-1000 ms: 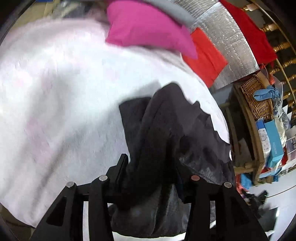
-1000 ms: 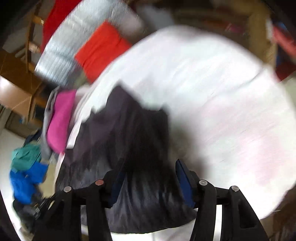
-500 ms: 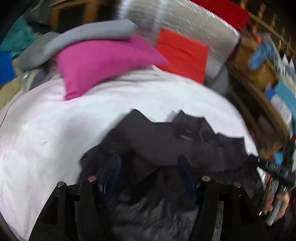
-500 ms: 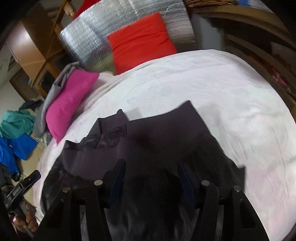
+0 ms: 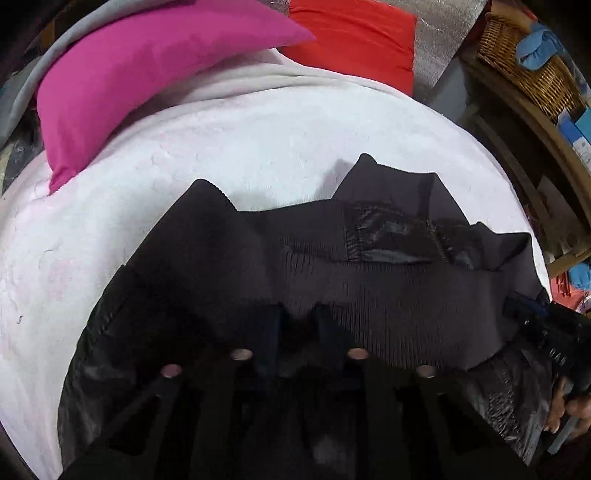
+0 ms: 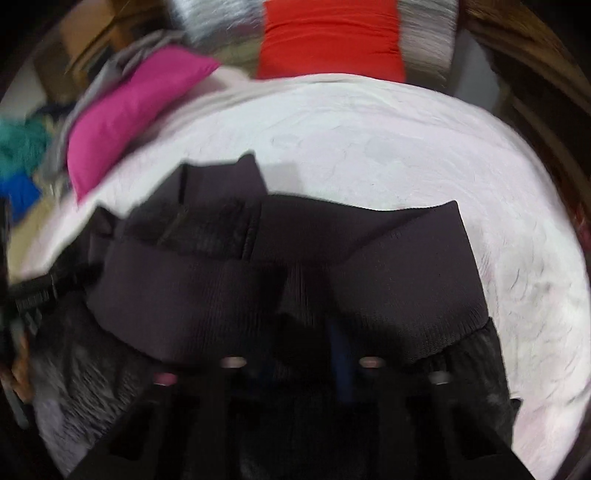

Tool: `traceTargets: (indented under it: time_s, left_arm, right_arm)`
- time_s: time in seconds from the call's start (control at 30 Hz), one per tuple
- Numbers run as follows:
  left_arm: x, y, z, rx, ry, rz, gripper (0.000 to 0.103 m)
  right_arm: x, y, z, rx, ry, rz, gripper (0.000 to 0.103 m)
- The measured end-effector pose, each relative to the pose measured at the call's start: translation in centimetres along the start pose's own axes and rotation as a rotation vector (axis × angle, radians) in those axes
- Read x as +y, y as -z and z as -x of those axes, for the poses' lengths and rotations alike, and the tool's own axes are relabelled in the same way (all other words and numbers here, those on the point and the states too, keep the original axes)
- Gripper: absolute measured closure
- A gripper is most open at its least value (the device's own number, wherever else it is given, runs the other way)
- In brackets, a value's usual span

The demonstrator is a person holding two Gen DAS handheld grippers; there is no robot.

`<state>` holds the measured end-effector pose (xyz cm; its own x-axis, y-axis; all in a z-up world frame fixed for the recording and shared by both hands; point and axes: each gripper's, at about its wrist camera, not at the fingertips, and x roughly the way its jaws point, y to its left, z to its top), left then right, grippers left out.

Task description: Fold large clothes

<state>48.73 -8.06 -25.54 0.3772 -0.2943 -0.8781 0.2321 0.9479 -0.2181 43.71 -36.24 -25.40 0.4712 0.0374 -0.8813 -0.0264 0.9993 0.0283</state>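
A black jacket [image 5: 369, 266] with a wide ribbed hem lies on a white blanket [image 5: 221, 147] on a bed. My left gripper [image 5: 295, 321] is shut on the ribbed hem near its left part. My right gripper [image 6: 303, 328] is shut on the same hem [image 6: 388, 266] further right. The hem stretches between the two grippers, with the shiny body of the jacket bunched below. The right gripper and its hand show at the right edge of the left wrist view [image 5: 554, 354]. The right wrist view is blurred.
A pink pillow [image 5: 147, 62] and a red pillow [image 5: 354, 40] lie at the head of the bed, before a silver foil panel [image 5: 443, 29]. A wicker basket [image 5: 524, 66] and wooden shelves stand to the right. Blue and teal clothes [image 6: 18, 158] lie on the left.
Both grippers went from open over the jacket to shut on its ribbed hem. The hem is now pulled out wide between them, and both views have turned toward the pillows.
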Motion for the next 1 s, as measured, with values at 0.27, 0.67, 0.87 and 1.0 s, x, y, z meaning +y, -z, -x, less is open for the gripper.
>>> traceTargets:
  time_s: [0.27, 0.67, 0.87, 1.0]
  left_arm:
    - [0.0, -1.1, 1.9, -0.101, 0.001, 0.003, 0.095]
    - [0.6, -2.4, -1.4, -0.089, -0.059, 0.027, 0.092]
    - [1.5, -2.1, 0.3, -0.036, -0.01, 0.072, 0.066]
    - [2.5, -1.5, 3.7, -0.104, -0.024, 0.09, 0.041]
  right_arm:
    - [-0.3, -1.9, 2.2, -0.13, 0.055, -0.064, 0.095]
    - [-2.5, -2.9, -1.8, -0.103, 0.015, -0.226, 0.095]
    - [-5.2, -1.8, 0.7, -0.087, -0.172, -0.338, 0.063]
    - [-7.7, -0.1, 5.2, -0.228, -0.149, -0.39, 0.028]
